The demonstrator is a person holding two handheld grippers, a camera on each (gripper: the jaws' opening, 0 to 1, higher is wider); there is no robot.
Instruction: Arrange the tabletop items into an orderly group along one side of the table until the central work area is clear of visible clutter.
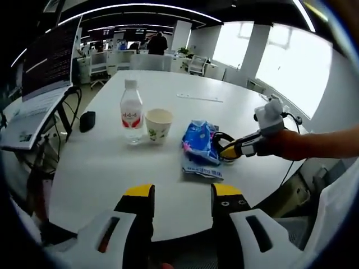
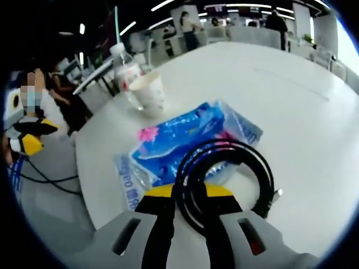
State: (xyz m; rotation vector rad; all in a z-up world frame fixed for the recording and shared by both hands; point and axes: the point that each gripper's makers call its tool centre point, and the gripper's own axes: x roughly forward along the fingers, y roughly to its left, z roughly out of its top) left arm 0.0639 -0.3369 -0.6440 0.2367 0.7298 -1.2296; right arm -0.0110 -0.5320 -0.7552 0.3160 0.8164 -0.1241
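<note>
Right gripper: yellow-tipped jaws pinching coiled black cable, loop rising between them, coil lying partly over blue plastic packet on white table.

Left gripper: jaws spread, nothing between, hovering off near table edge.

Paper cup just beside water bottle, left of packet. Black mouse further left. Laptop at table's left side.

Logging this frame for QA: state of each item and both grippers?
water bottle: upright, capped
paper cup: upright, open top
blue packets: lying flat, overlapping
black cable coil: coiled, partly on the packets, held
right gripper: shut on the coil
left gripper: open, holding nothing
laptop: lid open
</note>
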